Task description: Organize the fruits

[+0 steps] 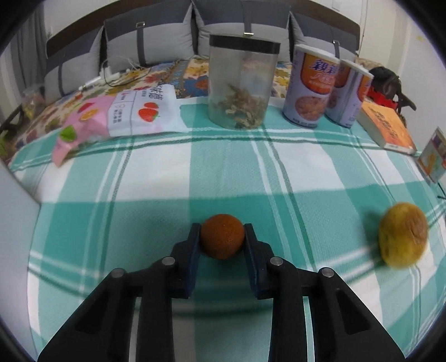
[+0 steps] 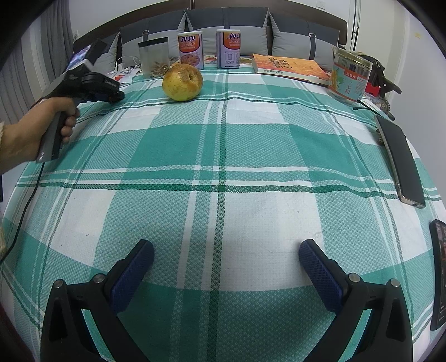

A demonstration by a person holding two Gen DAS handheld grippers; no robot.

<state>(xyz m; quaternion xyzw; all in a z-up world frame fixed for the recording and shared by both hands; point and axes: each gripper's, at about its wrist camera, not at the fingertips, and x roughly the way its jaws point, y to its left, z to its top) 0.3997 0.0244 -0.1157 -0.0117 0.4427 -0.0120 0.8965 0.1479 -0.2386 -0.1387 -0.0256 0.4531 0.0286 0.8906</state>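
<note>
My left gripper (image 1: pixel 222 232) is shut on a small round orange fruit (image 1: pixel 222 236), held just above the green checked cloth (image 1: pixel 156 211). A yellow apple (image 1: pixel 402 235) lies on the cloth to its right; it also shows in the right wrist view (image 2: pixel 182 82) at the far middle. My right gripper (image 2: pixel 226 250) is open and empty over the near part of the cloth (image 2: pixel 223 156). The left gripper's body (image 2: pixel 83 86), held in a hand, shows at the far left of the right wrist view; its fingertips and the orange are hard to make out there.
At the back stand a clear jar with dried bits (image 1: pixel 242 83), two printed cans (image 1: pixel 312 86), a snack bag (image 1: pixel 117 117) and an orange book (image 2: pixel 290 66). A labelled jar (image 2: pixel 349 76) and two phones (image 2: pixel 398 161) lie at the right. Grey cushions (image 2: pixel 225 25) line the back.
</note>
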